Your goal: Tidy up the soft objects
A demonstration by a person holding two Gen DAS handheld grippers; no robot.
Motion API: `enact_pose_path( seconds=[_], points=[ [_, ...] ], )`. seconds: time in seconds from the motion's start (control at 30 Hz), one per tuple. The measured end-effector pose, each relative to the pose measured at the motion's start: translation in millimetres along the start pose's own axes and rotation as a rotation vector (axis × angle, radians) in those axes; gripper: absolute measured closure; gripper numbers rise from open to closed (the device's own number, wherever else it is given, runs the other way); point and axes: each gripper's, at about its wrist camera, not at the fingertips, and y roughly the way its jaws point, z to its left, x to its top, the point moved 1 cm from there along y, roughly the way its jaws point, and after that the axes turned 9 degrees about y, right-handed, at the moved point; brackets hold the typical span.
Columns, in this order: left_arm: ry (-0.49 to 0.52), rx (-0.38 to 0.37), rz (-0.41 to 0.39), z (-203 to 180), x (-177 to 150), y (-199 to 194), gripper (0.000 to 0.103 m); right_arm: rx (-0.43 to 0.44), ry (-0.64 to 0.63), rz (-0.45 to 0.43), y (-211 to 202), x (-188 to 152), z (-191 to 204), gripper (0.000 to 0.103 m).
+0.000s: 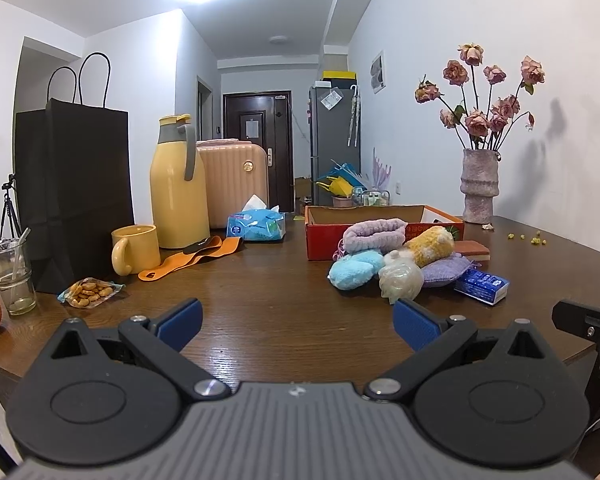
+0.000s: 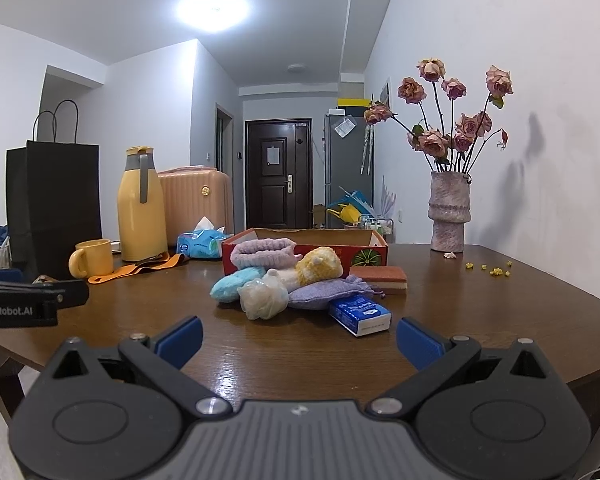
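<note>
A heap of soft things lies on the brown table in front of a red cardboard box [image 1: 384, 216] [image 2: 304, 246]: a lilac headband [image 1: 374, 234] [image 2: 264, 252], a yellow-white plush [image 1: 430, 246] [image 2: 320, 266], a blue plush [image 1: 354, 272] [image 2: 234, 286], a pale mesh puff [image 1: 400, 278] [image 2: 262, 298], a purple pouch [image 1: 446, 270] [image 2: 326, 294] and a blue tissue pack [image 1: 482, 284] [image 2: 360, 314]. My left gripper [image 1: 298, 324] is open, short of the heap and left of it. My right gripper [image 2: 300, 340] is open too, just before the tissue pack. Neither holds anything.
A sponge [image 1: 472, 250] [image 2: 380, 276] lies beside the box. On the left stand a yellow mug [image 1: 136, 250], yellow flask [image 1: 178, 184], black bag [image 1: 74, 196], tissue packet [image 1: 256, 226], orange strap [image 1: 196, 258], cookies [image 1: 90, 292], glasses [image 1: 12, 276]. A flower vase [image 2: 448, 212] stands back right.
</note>
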Motion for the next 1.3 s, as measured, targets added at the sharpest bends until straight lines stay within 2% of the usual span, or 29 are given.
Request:
enact_pose_path(
  seconds=[1.3],
  points=[
    [0.003,-0.008,-0.001,-0.1,-3.0,-4.6,0.000,-0.003,0.003,0.007,-0.4,-0.9,-1.2,0.000]
  ],
)
